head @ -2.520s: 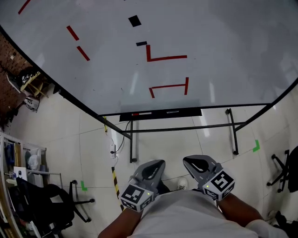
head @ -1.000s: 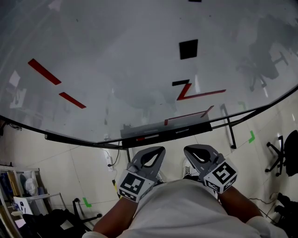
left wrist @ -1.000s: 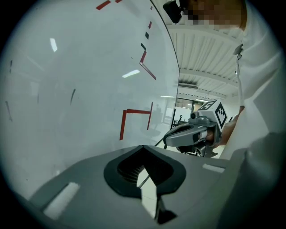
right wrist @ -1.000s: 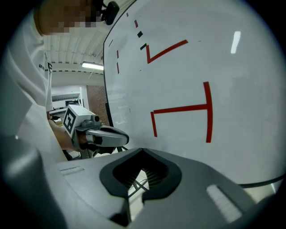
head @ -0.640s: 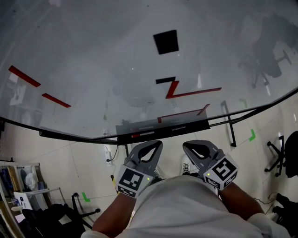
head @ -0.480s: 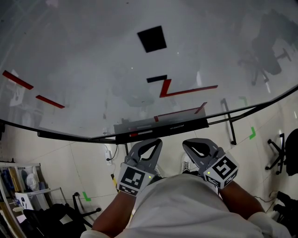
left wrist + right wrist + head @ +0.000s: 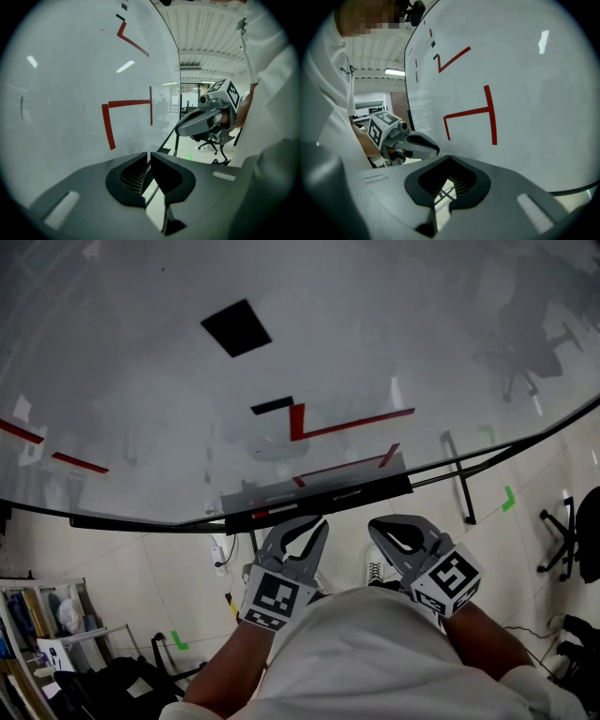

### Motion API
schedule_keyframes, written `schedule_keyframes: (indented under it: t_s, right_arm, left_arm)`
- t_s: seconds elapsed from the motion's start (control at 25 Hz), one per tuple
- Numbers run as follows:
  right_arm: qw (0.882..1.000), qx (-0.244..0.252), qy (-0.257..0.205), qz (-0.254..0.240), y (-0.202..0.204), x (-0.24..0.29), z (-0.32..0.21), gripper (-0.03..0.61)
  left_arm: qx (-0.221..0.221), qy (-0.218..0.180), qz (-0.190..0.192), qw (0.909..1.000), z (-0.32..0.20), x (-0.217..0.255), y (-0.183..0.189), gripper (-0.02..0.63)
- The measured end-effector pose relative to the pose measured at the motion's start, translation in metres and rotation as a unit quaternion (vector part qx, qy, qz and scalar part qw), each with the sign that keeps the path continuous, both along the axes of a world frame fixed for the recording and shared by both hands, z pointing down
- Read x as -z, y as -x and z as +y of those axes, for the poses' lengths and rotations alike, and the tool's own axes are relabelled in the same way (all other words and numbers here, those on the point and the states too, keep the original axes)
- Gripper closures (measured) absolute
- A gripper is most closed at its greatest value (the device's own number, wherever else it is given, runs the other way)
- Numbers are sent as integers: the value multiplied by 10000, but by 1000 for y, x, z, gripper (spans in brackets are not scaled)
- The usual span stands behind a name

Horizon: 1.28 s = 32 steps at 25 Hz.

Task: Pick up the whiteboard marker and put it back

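Observation:
A big whiteboard (image 7: pixel 375 343) with red lines and two black patches fills the head view. Its dark tray (image 7: pixel 375 489) runs along the lower edge. On the tray lies a small marker (image 7: pixel 272 512) with a red end, too small to make out in detail. My left gripper (image 7: pixel 317 521) and right gripper (image 7: pixel 375 525) are held side by side just below the tray, close to my body. Both are shut with nothing in them. In the left gripper view the left gripper (image 7: pixel 148 153) points along the board. In the right gripper view the right gripper (image 7: pixel 449 157) does the same.
The board's black stand legs (image 7: pixel 464 491) reach down to the tiled floor. An office chair (image 7: pixel 574 549) stands at the right. Shelving (image 7: pixel 42 652) and a dark chair (image 7: pixel 122 685) crowd the lower left. Green tape marks (image 7: pixel 510 498) are stuck on the floor.
The head view has closed in on the board and swung, so the board's marks have slid left. Both grippers stay shut and keep nearly the same place below the tray.

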State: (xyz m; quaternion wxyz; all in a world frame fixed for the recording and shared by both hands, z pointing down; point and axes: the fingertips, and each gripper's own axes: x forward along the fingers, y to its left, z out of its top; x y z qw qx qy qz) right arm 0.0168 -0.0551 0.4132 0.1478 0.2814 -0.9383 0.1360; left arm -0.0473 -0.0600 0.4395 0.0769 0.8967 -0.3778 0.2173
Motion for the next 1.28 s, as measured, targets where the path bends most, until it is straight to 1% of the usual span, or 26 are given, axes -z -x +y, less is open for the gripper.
schedule_keyframes:
  t_s: [0.08, 0.24, 0.36, 0.48, 0.6, 0.76, 0.92, 1.08, 1.2, 1.28]
  right_arm:
    - [10000, -36, -8, -21, -2, 0, -1, 577]
    - [9999, -95, -8, -52, -8, 0, -3, 577]
    - [9999, -134, 17, -42, -13, -2, -4, 577]
    - [9998, -172, 42, -62, -16, -5, -6, 577]
    - [9998, -182, 67, -70, -18, -6, -6, 577]
    - [9997, -215, 88, -75, -22, -7, -8, 577]
    - [9996, -246, 94, -81, -24, -8, -11, 577]
    - [9995, -273, 131, -97, -26, -11, -12, 577]
    - [9996, -266, 103, -81, -26, -10, -13, 577]
    - [9996, -272, 97, -62, -27, -9, -13, 577]
  left_arm:
    - [-64, -20, -149, 9999, -2, -4, -2, 588]
    - [-224, -80, -779, 9967, -5, -21, -6, 580]
    - [-339, -41, -1072, 9937, -9, -32, -10, 580]
    - [-416, 100, -1270, 9910, -12, -45, -14, 580]
    - [-465, 211, -1365, 9893, -14, -55, -18, 568]
    - [-542, 147, -1583, 9858, -20, -61, -21, 568]
    - [-668, 83, -1948, 9785, -24, -69, -24, 568]
    - [-776, 109, -2302, 9700, -28, -81, -24, 568]
    - [-837, 143, -2460, 9656, -31, -87, -26, 568]
    - [-873, 185, -2500, 9641, -32, -91, -28, 568]
